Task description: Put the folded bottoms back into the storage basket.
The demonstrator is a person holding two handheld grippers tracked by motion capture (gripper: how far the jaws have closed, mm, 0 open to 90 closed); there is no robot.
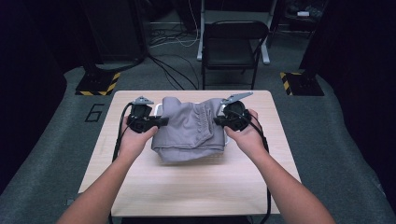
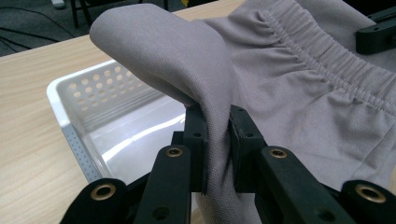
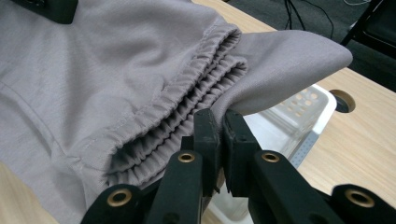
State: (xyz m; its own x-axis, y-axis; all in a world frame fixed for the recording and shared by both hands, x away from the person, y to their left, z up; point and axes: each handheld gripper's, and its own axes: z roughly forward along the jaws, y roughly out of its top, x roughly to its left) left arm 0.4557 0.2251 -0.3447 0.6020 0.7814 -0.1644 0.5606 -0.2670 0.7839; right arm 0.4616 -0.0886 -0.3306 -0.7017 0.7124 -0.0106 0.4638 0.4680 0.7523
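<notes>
High view: grey garment (image 1: 189, 128) between both hand-held grippers.

Left gripper (image 1: 161, 122) and right gripper (image 1: 219, 121) clamped, facing inward, forearms converging

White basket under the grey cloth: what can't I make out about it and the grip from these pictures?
- Basket: high view, the grey cloth covers most of it; what lies inside is hidden.
- Left tool: left gripper view, the pinched cloth hides its pads.
- Right tool: right gripper view, how many layers it pinches cannot be told.
- Cloth's full shape: the folds hide it.
</notes>
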